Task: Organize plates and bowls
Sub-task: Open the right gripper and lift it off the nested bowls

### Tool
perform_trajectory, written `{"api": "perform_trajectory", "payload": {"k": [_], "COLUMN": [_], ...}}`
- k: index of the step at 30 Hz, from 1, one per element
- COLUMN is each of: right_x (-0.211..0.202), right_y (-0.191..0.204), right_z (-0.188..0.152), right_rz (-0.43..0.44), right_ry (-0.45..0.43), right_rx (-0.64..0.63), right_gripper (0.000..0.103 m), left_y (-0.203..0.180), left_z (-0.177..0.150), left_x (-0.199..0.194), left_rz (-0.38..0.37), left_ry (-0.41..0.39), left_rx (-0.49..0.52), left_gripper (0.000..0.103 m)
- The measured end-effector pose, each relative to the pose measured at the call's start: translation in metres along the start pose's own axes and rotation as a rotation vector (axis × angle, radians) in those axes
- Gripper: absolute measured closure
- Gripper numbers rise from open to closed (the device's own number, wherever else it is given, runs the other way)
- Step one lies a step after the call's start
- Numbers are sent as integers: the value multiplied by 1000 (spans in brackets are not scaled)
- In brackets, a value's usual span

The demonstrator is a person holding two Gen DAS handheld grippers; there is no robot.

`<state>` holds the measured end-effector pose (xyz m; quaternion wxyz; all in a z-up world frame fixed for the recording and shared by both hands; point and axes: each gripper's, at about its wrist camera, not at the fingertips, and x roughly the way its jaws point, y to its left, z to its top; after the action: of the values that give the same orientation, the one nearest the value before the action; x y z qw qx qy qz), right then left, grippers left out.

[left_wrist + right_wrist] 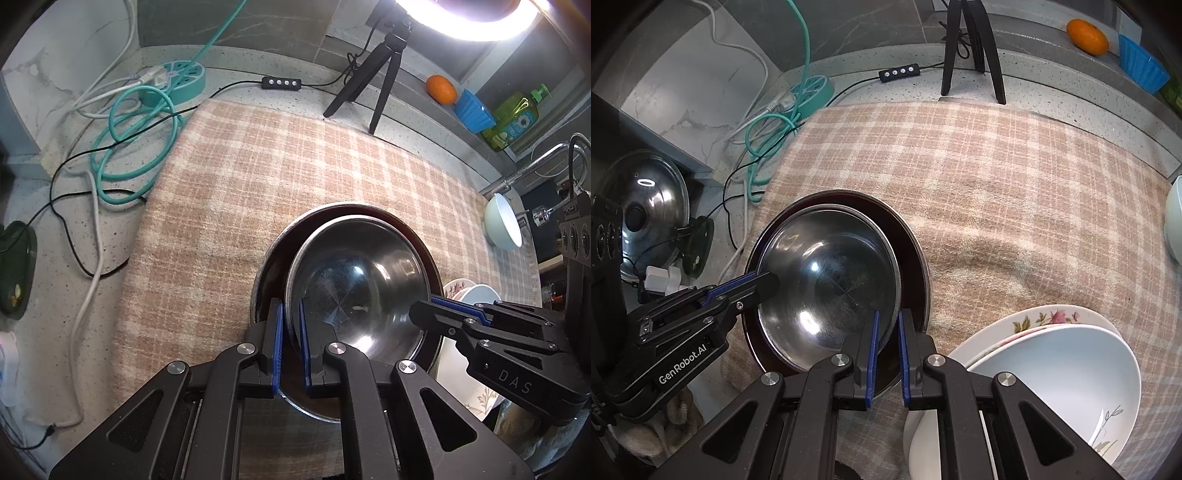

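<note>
A steel bowl [360, 280] [831, 280] sits inside a larger dark steel bowl [271, 266] [912, 251] on the checked cloth [258, 166]. My left gripper [291, 310] is shut on the steel bowl's near-left rim. My right gripper [886, 321] is shut on the same bowl's opposite rim and shows in the left wrist view [424, 306]. The left gripper shows in the right wrist view [768, 280]. A pale blue bowl [1052, 369] rests in a floral plate [1034, 317] at the right.
A light green bowl [502, 221] lies tilted at the cloth's right edge by the faucet [535, 166]. Cables [140, 129], a teal power strip [177, 79], a tripod [373, 81], an orange [441, 88], a blue cup [474, 110] and a pot lid [650, 214] surround the cloth.
</note>
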<state>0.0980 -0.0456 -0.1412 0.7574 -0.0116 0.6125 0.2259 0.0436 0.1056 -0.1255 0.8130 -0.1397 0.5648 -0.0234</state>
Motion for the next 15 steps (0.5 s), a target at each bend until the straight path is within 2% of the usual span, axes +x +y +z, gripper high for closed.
{"api": "perform_trajectory", "payload": {"k": [11,15], "right_x": [0,-6], "right_y": [4,2], "right_z": [1,3], "right_rz": [-12,-16], "right_ry": [-5,-26], "right_rx": [-11,-18], "right_gripper": [91,87], "left_y": [-1,-1], "left_z": [0,1], "left_x": [0,-2], "left_rz": [-5,-6], "left_ry": [2,-4], "left_rx": [6,0], "left_gripper": [93,93]}}
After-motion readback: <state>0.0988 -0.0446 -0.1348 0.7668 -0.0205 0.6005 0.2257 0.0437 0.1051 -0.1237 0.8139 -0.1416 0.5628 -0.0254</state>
